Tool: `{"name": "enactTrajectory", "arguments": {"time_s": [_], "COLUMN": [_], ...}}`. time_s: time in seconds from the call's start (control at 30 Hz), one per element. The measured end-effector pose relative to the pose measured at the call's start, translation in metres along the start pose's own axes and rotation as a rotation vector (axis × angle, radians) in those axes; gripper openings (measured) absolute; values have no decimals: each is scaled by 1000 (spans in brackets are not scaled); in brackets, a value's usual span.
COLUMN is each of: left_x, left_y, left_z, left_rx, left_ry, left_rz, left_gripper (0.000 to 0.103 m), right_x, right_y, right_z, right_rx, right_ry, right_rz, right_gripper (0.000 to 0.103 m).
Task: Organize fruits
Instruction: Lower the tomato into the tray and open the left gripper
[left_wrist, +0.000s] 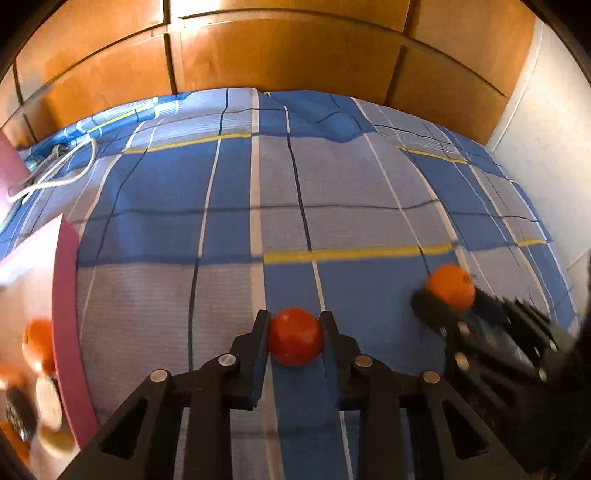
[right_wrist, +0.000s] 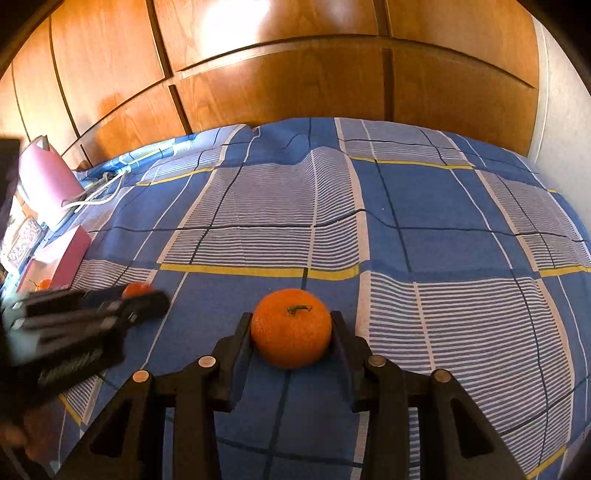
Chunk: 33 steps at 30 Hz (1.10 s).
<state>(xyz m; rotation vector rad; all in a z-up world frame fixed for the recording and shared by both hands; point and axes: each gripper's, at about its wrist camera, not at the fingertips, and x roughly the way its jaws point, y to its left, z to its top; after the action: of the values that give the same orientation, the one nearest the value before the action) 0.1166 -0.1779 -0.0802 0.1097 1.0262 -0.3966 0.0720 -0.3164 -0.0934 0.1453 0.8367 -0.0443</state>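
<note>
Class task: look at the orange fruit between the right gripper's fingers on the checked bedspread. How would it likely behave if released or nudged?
The orange fruit is round, so it would probably roll if nudged, though the soft, wrinkled bedspread may slow it. Its dimpled skin likely gives the right gripper decent friction. It looks firm, yet a hard squeeze could bruise it.

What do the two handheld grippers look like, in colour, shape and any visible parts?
Both the left gripper and the right gripper are matte black. Each has two flat, narrow fingers on angular linkage arms with triangular cut-outs. Round silver pins mark the joints. No cables, labels or sleeves are visible. Seen from the other camera, each gripper's body is blurred, so finer detail cannot be told.
</note>
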Motion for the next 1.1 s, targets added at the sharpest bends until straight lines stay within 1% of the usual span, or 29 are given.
{"name": "enactTrajectory", "arguments": {"time_s": [0.07, 0.17, 0.4, 0.57, 0.7, 0.77, 0.83, 0.93, 1.1], "left_x": [-7, -24, -72, -103, -125, -137, -146, -160, -180], "left_y": [2, 7, 23, 46, 73, 89, 107, 140, 187], "left_z": [-9, -17, -27, -38, -49, -57, -66, -82, -108], "left_rx": [-6, -15, -49, -94, -144, -166, -203, -281, -417], "left_ry": [5, -13, -101, -149, -186, -209, -214, -217, -234], "left_rz": [-4, -15, -30, -29, -15, 14, 35, 74, 109], "left_gripper": [26, 26, 26, 27, 27, 27, 27, 27, 27], "right_x": [0, 1, 0, 0, 1, 1, 1, 1, 1], "right_y": [4, 7, 10, 12, 15, 16, 16, 16, 17], "right_z": [0, 0, 0, 0, 0, -1, -1, -1, -1], "right_rx": [-17, -31, -47, -59, -74, -78, -81, -79, -85], "right_ry": [1, 7, 7, 10, 12, 11, 10, 10, 9], "right_rz": [-21, -38, -59, -73, -86, -90, -92, -92, -99], "right_gripper": [41, 41, 40, 40, 40, 40, 40, 40, 40]}}
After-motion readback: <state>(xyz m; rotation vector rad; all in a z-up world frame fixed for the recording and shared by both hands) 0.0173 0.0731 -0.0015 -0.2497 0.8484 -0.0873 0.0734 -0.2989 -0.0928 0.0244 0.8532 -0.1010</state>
